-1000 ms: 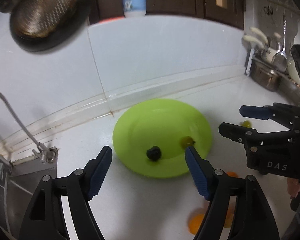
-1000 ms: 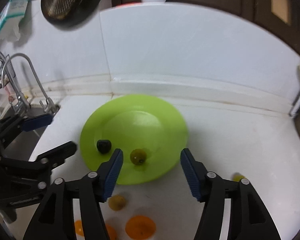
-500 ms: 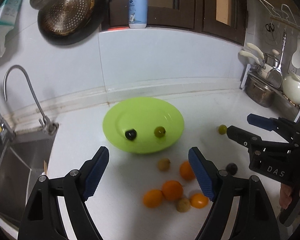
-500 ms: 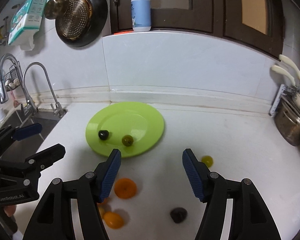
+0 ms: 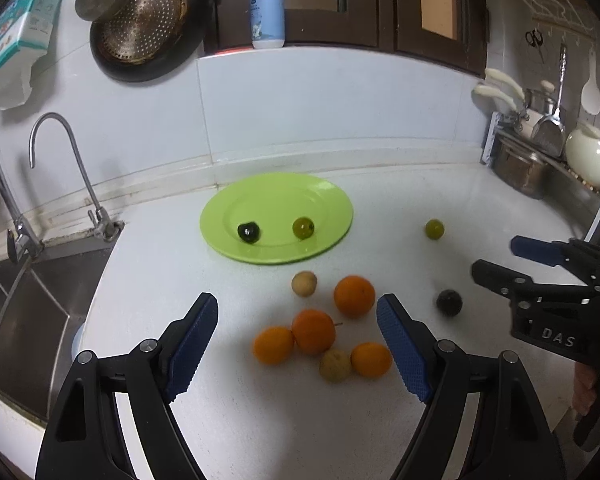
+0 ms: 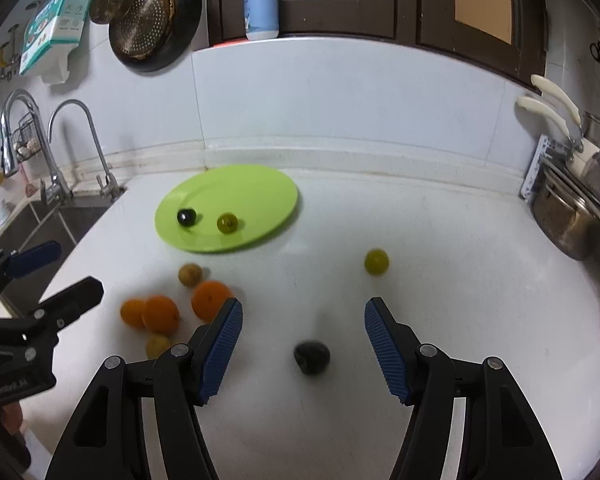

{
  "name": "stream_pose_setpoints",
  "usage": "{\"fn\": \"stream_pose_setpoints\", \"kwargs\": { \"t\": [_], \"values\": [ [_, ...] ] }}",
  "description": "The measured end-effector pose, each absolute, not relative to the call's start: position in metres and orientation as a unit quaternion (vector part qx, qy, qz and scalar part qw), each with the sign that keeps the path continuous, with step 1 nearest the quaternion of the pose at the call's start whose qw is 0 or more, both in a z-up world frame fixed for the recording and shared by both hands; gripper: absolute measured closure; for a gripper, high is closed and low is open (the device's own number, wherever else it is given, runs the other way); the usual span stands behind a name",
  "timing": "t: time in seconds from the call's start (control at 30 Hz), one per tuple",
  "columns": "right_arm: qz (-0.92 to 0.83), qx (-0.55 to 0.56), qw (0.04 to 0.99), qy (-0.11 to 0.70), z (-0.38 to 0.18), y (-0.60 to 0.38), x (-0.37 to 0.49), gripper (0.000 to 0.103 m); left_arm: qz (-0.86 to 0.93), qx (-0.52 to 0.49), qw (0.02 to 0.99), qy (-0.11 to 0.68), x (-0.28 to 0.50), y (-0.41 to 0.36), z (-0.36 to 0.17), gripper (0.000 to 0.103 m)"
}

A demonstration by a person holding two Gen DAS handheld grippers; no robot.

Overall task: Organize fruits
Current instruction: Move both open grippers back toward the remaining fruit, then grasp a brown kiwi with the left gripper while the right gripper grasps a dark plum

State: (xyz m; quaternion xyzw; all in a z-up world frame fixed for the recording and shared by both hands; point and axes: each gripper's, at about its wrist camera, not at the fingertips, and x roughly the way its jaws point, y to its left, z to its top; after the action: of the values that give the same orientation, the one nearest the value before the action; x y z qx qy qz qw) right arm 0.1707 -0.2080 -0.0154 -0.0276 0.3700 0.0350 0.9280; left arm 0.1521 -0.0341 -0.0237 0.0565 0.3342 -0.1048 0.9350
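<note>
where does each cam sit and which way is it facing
Left wrist: on the left tongs, above the white counter, facing the round lime-green plate; right tongs show at right.
Right wrist: on the right tongs, over the dark round fruit; left tongs show at left.
Shared: plate, oranges, wall.

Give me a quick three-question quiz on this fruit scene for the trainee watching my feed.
1. True or false: the green plate holds two fruits.
2. Which fruit lies nearest in front of the right tongs? A) an orange B) the dark fruit C) the green fruit on the counter
3. Fill in: both the left tongs and the right tongs are ____.

Key: 1 true, a dark fruit on the plate and a green one; 2 B; 3 open, holding nothing.
</note>
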Motion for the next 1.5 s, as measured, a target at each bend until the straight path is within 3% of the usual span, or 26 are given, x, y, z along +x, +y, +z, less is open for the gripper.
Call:
{"fn": "stream_pose_setpoints", "kwargs": {
  "t": [0.27, 0.53, 0.8, 0.93, 1.5],
  "values": [
    [0.034, -0.018, 0.920, 0.389, -0.037, -0.220, 0.161, 0.039, -0.099, 0.063, 0.928, 0.352, 0.144, -0.041, -0.047, 0.023],
    [0.038, -0.015, 0.913, 0.405, -0.057, -0.222, 0.163, 0.039, -0.107, 0.065, 0.918, 0.377, 0.147, -0.045, -0.068, 0.040],
    [0.054, -0.008, 0.904, 0.425, -0.075, -0.221, 0.173, 0.039, -0.131, 0.057, 0.900, 0.412, 0.155, -0.047, -0.088, 0.062],
    [0.057, -0.006, 0.900, 0.431, -0.080, -0.219, 0.179, 0.040, -0.140, 0.051, 0.895, 0.421, 0.159, -0.047, -0.094, 0.068],
    [0.073, -0.005, 0.892, 0.445, -0.093, -0.218, 0.198, 0.068, -0.169, 0.036, 0.881, 0.440, 0.171, -0.051, -0.103, 0.076]
  ]
}}
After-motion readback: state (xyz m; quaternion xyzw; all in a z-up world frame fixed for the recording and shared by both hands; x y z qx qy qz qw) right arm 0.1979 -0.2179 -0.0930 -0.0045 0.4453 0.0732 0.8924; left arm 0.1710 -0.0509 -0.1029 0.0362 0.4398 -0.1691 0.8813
